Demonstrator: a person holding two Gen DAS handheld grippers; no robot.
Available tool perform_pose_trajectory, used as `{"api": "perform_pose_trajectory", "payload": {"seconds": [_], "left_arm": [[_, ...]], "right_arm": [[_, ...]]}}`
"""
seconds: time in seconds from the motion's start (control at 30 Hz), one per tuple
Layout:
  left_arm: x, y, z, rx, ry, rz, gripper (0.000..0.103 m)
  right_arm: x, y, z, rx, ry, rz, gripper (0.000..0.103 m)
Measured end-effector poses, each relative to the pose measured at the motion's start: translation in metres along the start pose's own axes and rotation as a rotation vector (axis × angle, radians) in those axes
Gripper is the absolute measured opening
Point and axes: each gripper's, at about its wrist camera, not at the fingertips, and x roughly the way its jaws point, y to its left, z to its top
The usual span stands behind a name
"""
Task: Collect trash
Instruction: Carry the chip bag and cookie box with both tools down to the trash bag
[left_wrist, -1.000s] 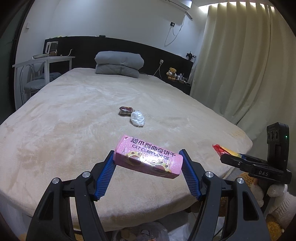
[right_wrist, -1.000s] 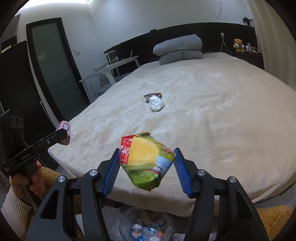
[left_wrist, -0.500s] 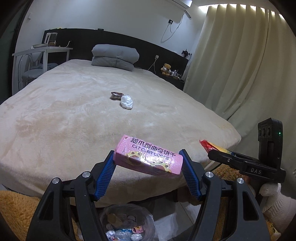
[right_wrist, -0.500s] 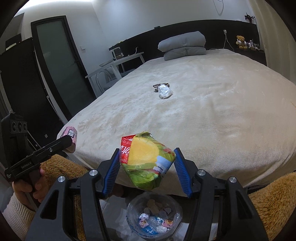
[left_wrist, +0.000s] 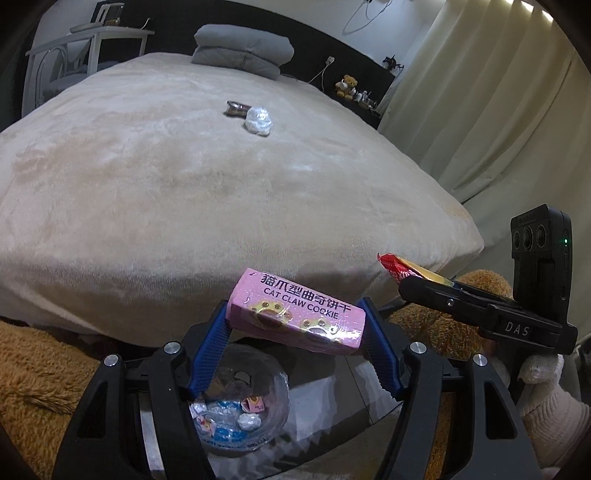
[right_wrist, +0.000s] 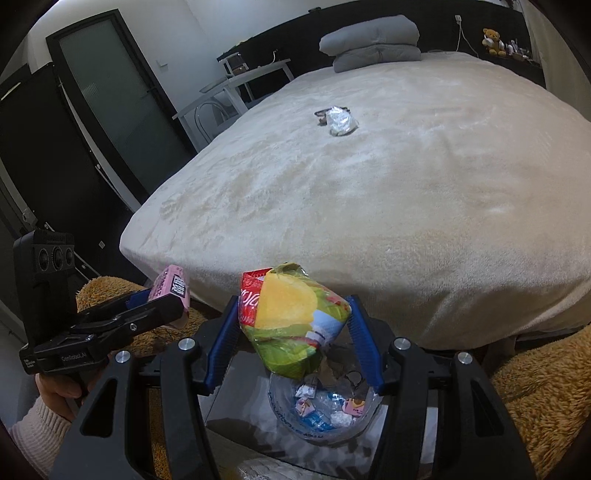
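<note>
In the left wrist view, a pink cat claw cookie box (left_wrist: 297, 314) is clamped endwise between the blue pads of the left gripper (left_wrist: 295, 347), with a clear trash bag (left_wrist: 240, 402) of wrappers seen below it at 6 o'clock, and a crumpled white wrapper (left_wrist: 259, 121) touching a dark wrapper (left_wrist: 236, 109) is left on the beige bed (left_wrist: 184, 192) at 12 o'clock. In the right wrist view, a crumpled green-and-yellow chip bag (right_wrist: 293, 325) is pinched by the right gripper (right_wrist: 291, 347) directly over the same trash bag (right_wrist: 321, 410), while the left gripper (right_wrist: 162, 306) with its pink box (right_wrist: 171, 290) is seen at 9 o'clock.
</note>
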Motion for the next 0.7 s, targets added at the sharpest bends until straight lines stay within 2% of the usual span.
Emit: {"api": "perform_pose_trajectory", "payload": {"seconds": [0.7], "left_arm": [[0.067, 0.023, -0.031, -0.072, 0.371, 0.067, 0.067]], "right_arm": [[0.073, -0.032, -0.017, 0.246, 0.341, 0.011, 0.057]]}}
